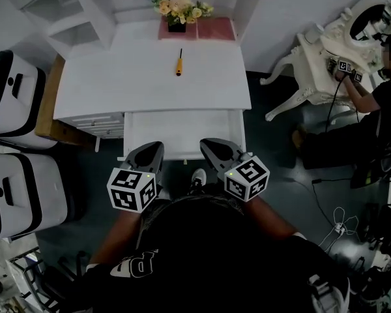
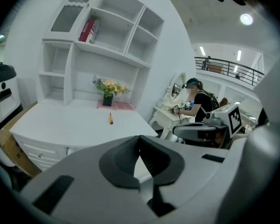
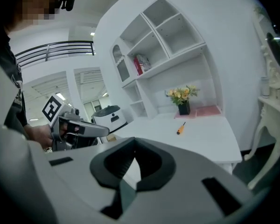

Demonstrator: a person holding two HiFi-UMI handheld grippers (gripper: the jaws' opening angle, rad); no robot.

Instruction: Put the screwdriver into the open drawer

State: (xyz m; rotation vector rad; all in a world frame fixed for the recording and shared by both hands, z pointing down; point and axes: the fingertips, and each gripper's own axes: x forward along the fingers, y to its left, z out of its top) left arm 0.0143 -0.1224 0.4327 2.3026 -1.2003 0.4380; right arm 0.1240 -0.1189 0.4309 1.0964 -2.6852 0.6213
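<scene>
Screwdriver [image 1: 179, 62]: lying on the desk [image 1: 104, 83], well beyond the open drawer [image 1: 182, 130].
Left gripper [image 1: 150, 150], right gripper [image 1: 212, 147]: fingers closed, nothing held.
Plan: I'd open right fingers before reaching, then pinch the orange handle squarely.

The screwdriver [image 1: 179, 64] is orange, the desk [image 1: 117, 83] white.

White desk [image 1: 117, 83] bears screwdriver [image 1: 179, 62] and flowers [image 1: 177, 8] (on pink mat [image 1: 218, 29]).
</scene>
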